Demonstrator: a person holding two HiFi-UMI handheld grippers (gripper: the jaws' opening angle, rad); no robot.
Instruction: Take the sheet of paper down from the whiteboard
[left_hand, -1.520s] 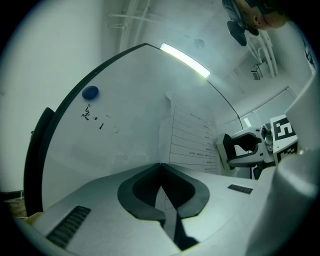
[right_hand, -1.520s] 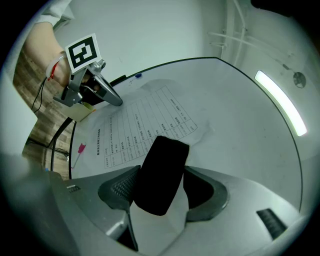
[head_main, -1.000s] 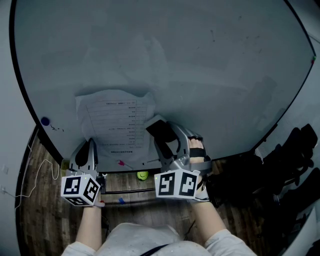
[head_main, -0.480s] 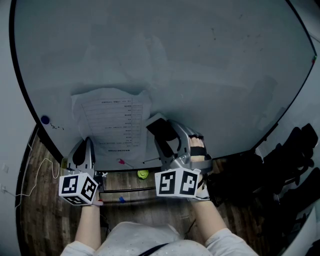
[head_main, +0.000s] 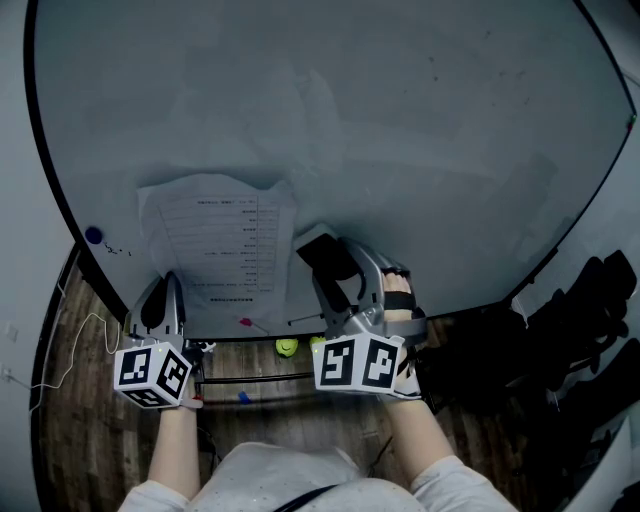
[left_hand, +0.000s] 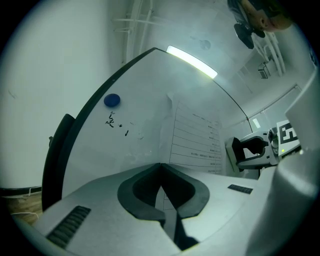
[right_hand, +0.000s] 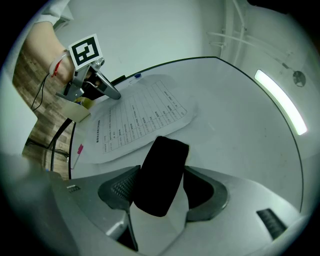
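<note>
Sheet of paper (head_main: 215, 240) farther left, in closed left gripper (left_hand: 160, 166); black block (right_hand: 164, 152) clamped in right gripper (right_hand: 161, 182).

Left gripper (head_main: 166, 284) pinches the sheet of paper (head_main: 220, 240) low on the whiteboard (head_main: 400, 120); right gripper (head_main: 327, 266), just right, clamps a black block (head_main: 318, 250).

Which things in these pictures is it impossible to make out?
- Print on the sheet: too small and dim, every view.
- Sheet's lower left corner: head view, behind the left gripper.
- The green thing under the whiteboard: head view, too small to name.
- The dark heap: head view, too dark, cut by the right edge.
</note>
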